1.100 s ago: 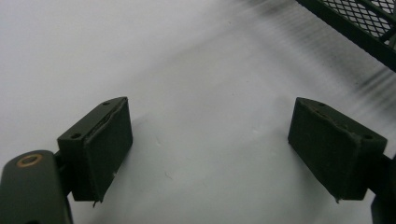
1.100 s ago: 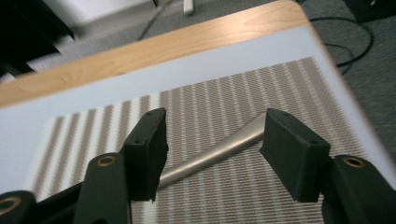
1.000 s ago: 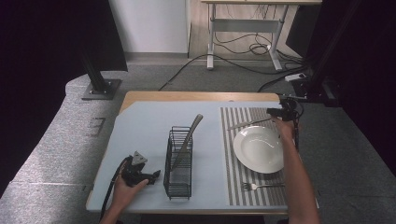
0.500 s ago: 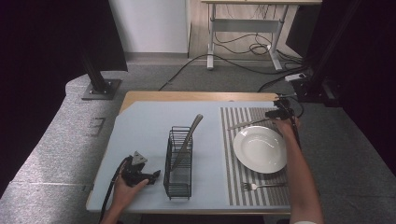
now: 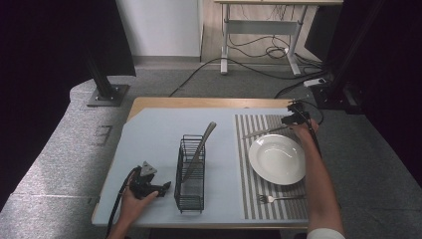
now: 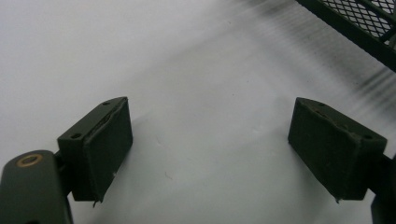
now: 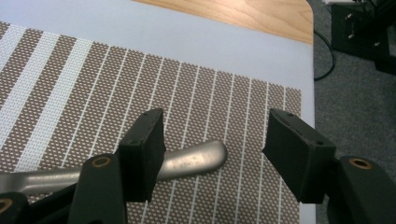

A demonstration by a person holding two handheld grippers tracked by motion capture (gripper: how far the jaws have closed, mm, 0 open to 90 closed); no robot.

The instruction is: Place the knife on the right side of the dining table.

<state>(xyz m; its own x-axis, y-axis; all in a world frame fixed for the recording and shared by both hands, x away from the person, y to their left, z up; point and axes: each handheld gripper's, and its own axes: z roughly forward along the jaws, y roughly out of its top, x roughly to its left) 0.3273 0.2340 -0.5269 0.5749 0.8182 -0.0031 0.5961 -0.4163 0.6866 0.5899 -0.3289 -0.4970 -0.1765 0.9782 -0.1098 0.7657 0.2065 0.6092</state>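
At the far edge of the striped mat (image 5: pixel 271 169), the right tool (image 5: pixel 291 119) is held open over the knife (image 7: pixel 187 161) handle, positioned as if for pickup or release. Beside the rack (image 5: pixel 191 174), the left tool (image 5: pixel 149 186) is rested open on the tabletop (image 6: pixel 187 70), idle.

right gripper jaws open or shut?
Open. In the right gripper view the right gripper has its jaws apart, the knife handle lying on the striped placemat between them, not clamped.

Black tongs (image 7: pixel 212 154) with brass screws, white sleeve (image 5: pixel 326 233).
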